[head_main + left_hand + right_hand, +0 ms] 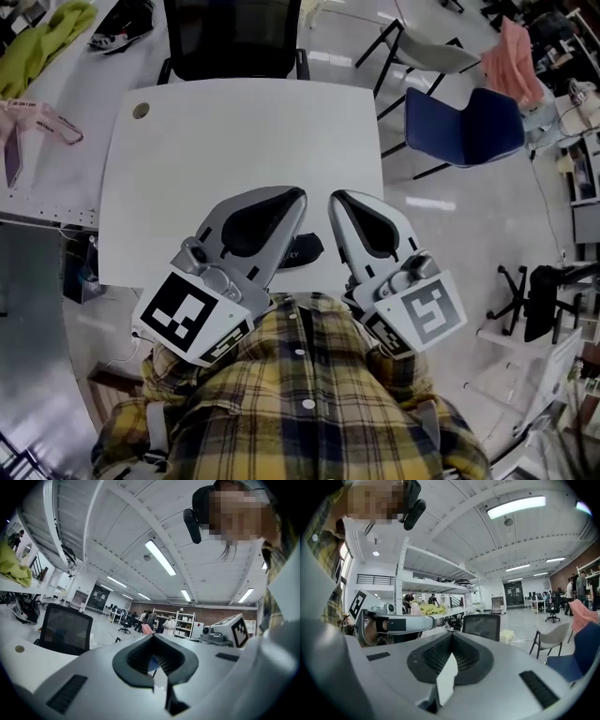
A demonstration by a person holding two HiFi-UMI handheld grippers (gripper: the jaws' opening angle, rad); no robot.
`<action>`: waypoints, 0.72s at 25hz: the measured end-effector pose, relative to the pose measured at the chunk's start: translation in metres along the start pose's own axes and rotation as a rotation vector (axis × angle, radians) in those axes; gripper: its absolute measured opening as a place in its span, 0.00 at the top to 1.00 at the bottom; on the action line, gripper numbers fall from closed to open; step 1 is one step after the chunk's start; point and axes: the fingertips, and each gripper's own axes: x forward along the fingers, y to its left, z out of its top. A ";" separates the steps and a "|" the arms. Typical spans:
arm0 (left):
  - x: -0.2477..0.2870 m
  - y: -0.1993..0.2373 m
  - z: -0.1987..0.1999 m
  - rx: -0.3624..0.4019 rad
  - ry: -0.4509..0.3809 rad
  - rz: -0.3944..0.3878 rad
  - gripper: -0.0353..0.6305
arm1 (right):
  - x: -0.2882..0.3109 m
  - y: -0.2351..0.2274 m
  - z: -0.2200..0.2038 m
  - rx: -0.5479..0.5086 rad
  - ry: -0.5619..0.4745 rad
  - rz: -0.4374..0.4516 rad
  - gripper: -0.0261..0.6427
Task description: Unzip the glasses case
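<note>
The black glasses case (306,251) lies on the white table (234,141) near its front edge, partly hidden under the left gripper in the head view. Both grippers are held up close to the person's chest, above the case and apart from it. The left gripper (298,195) has its jaws together with nothing between them; its own view shows the tips (153,637) meeting against the room. The right gripper (336,197) is likewise shut and empty, its tips (451,635) joined. The case shows in neither gripper view.
A black office chair (234,37) stands at the table's far side, with a blue chair (464,127) and a grey chair (427,52) on the right. A neighbouring table at the left carries a green cloth (42,47). The white table has a round grommet (141,111).
</note>
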 end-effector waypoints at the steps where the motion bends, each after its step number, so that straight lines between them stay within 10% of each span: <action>1: 0.000 0.001 0.000 0.001 0.002 -0.002 0.94 | 0.001 0.001 -0.001 -0.001 0.005 0.004 0.96; 18: 0.009 0.006 -0.009 0.011 0.046 -0.013 0.94 | 0.011 -0.003 -0.011 0.014 0.040 0.018 0.96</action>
